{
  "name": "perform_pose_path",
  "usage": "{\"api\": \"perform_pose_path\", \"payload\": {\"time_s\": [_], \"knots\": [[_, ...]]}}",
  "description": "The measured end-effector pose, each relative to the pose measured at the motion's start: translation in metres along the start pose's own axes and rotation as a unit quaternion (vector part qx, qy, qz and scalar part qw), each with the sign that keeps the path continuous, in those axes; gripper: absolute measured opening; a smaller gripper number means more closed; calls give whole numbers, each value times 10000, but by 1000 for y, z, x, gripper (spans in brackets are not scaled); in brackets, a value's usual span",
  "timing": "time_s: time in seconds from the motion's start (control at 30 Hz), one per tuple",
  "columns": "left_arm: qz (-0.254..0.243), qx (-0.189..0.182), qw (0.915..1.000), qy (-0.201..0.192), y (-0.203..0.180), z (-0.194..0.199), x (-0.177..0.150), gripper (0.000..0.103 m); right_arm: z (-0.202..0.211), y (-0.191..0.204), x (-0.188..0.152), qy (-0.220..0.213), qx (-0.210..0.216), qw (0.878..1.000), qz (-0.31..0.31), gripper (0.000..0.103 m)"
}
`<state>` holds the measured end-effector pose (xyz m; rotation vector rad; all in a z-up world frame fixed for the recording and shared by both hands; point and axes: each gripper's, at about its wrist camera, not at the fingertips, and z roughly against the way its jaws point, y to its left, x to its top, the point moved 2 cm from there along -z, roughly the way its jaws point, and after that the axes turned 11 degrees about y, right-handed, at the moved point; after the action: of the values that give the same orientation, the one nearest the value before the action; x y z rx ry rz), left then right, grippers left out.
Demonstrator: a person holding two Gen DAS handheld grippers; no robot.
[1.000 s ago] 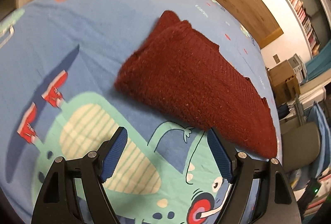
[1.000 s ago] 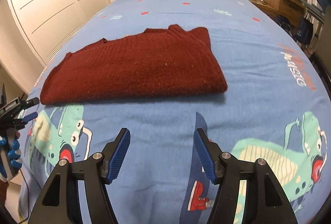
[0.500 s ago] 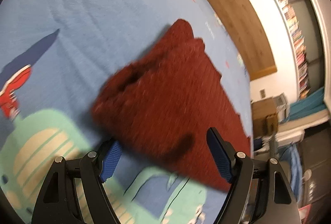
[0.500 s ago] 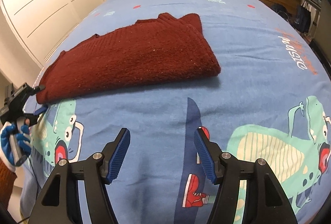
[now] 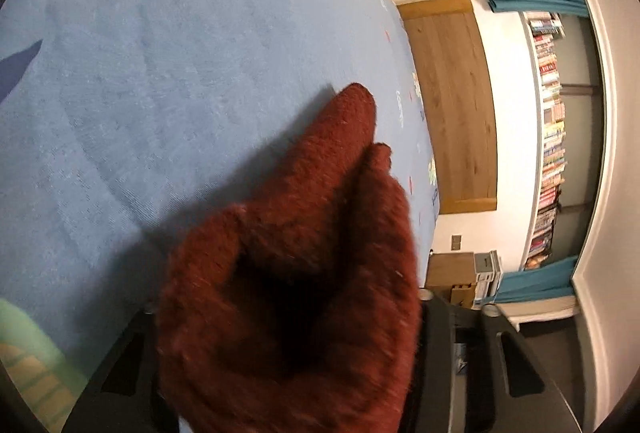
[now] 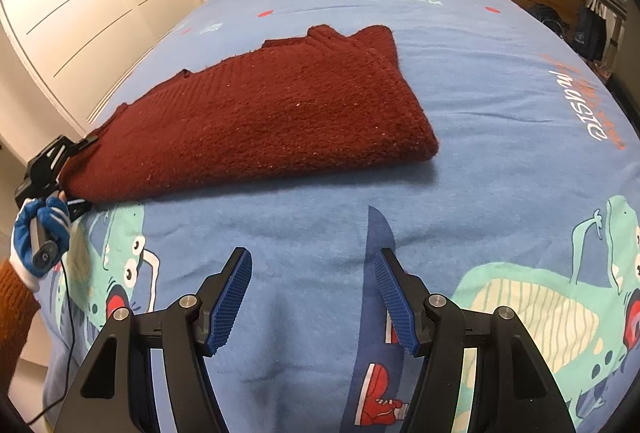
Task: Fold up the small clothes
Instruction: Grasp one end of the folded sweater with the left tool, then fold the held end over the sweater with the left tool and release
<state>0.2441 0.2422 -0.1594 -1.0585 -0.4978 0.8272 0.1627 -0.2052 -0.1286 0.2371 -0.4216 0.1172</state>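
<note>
Left wrist view: the maroon sweater (image 5: 304, 273) fills the near field, bunched over the left gripper (image 5: 288, 365) — fingers hidden, so I cannot tell whether they are pinching it, though the end appears taken up. Right wrist view: the sweater (image 6: 272, 121) lies on the blue bedspread (image 6: 500, 113), already folded lengthwise, long axis running left to right, thick folded end at right. The right gripper (image 6: 314, 303) hovers nearer, spread and empty. Judged partway: a crosswise fold remains.

Left gripper (image 6: 66, 169) now at the red sweater's (image 6: 260, 113) end, knit bunched between its fingers.
</note>
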Motion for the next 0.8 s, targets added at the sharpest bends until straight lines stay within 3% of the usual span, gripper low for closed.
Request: {"api": "perform_pose_path", "payload": {"time_s": [0.13, 0.23, 0.53, 0.8], "knots": [[76, -42, 10000, 14, 3, 6, 6, 22, 3, -3, -1, -40, 50, 10000, -36, 66], [-42, 67, 10000, 19, -8, 6, 9, 19, 5, -7, -3, -74, 105, 9999, -104, 66], [-311, 213, 9993, 28, -59, -6, -2, 18, 14, -23, -10, -210, 298, 9989, -290, 66], [-375, 20, 9990, 241, -106, -39, -19, 18, 24, -42, -16, -361, 438, 9971, -499, 66]]}}
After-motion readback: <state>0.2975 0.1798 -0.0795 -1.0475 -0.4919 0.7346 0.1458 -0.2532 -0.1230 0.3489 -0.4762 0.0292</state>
